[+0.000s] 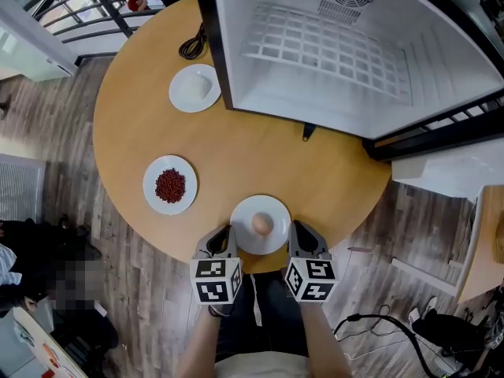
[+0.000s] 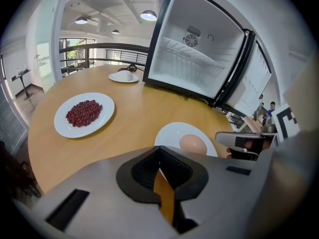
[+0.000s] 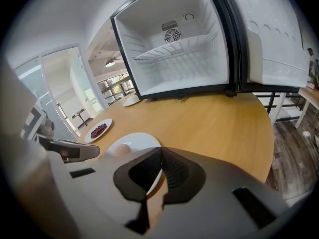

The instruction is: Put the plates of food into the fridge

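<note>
Three white plates lie on the round wooden table (image 1: 236, 152). The egg plate (image 1: 260, 224) (image 2: 172, 133) (image 3: 132, 143) is at the near edge. The plate of red beans (image 1: 170, 184) (image 2: 83, 113) (image 3: 98, 130) lies to its left, and a plate of white food (image 1: 194, 87) (image 2: 123, 76) lies by the fridge. The fridge (image 1: 346, 46) (image 2: 194, 59) (image 3: 174, 54) stands open, holding only a bare wire shelf (image 1: 331, 53). My left gripper (image 1: 227, 239) (image 2: 160, 166) and right gripper (image 1: 298, 236) (image 3: 159, 176) flank the egg plate. Both are shut, each with only a thin slit between its jaws.
A coiled black cable (image 1: 191, 47) lies on the table beside the fridge, and a small dark object (image 1: 308, 131) sits at its front edge. The fridge door (image 1: 441, 132) swings out to the right. A black cord (image 1: 378, 321) trails on the wood floor.
</note>
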`<action>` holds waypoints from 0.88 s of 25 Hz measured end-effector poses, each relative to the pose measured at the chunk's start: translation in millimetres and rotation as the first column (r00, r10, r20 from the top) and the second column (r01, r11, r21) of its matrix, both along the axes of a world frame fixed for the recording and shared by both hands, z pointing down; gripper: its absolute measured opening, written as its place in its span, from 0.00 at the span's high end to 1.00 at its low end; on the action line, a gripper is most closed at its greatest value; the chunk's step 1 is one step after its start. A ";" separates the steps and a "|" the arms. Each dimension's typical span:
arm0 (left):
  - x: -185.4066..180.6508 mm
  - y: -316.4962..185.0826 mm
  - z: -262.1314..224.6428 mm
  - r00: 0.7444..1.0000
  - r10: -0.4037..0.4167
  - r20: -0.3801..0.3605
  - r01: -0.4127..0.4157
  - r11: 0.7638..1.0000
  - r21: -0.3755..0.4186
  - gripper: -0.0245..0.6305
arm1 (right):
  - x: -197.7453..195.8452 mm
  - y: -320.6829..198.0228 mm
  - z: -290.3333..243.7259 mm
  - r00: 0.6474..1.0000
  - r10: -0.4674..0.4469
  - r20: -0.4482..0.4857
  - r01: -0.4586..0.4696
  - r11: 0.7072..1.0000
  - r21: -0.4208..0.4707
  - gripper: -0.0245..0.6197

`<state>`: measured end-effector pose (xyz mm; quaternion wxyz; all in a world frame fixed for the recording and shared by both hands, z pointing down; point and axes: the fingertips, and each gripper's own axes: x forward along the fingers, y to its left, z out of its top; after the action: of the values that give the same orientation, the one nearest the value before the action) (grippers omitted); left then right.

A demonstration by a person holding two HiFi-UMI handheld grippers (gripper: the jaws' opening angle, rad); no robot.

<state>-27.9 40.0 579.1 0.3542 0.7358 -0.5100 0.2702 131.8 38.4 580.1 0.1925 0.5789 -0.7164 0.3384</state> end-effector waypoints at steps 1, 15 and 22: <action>-0.3 0.6 1.3 1.000 -0.002 -0.001 0.002 1.000 -0.005 0.95 | 0.1 1.4 2.4 1.000 0.000 0.005 0.000 1.000 -0.009 0.94; -8.7 12.2 18.1 0.999 -0.045 -0.019 0.043 0.994 -0.102 0.95 | 2.6 11.7 18.5 0.996 0.010 0.088 -0.002 0.996 -0.091 0.94; -7.9 13.7 19.8 0.997 -0.047 -0.061 0.038 0.990 -0.135 0.95 | 3.0 14.2 19.9 0.987 0.017 0.162 0.002 0.993 -0.120 0.94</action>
<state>-35.8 53.7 598.8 0.4243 0.7078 -0.4947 0.2724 134.8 52.6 599.9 0.1665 0.5394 -0.7059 0.4278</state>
